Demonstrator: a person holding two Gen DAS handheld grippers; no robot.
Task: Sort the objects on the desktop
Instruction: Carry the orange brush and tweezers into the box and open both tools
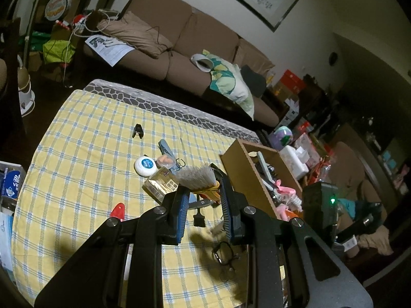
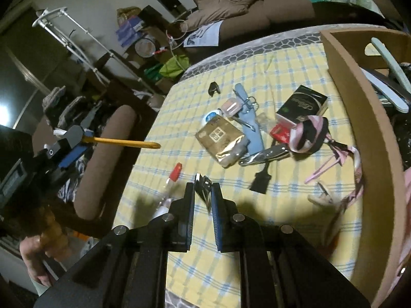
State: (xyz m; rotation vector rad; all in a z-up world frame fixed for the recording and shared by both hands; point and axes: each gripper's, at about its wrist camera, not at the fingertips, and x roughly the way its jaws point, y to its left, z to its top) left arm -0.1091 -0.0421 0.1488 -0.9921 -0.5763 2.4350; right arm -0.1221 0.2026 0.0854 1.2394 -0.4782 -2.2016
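Brush (image 1: 199, 179) sits clamped in the left tool (image 1: 203, 192), bristles up, box (image 1: 246, 179) just right for dropping. Right tool (image 2: 204, 192) pinches glasses (image 2: 203, 188) above the tabletop (image 2: 282, 231).

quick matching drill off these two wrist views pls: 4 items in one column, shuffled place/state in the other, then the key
Items:
1. brush
2. glasses
3. wooden box
4. red-capped tube

Places/states:
A. lying loose on the checked cloth
B. held in the left gripper, off the table
C. standing at the table's right side, already holding sorted items
D. between the right gripper fingers, folded

Pairs: 1-B, 2-D, 3-C, 4-A
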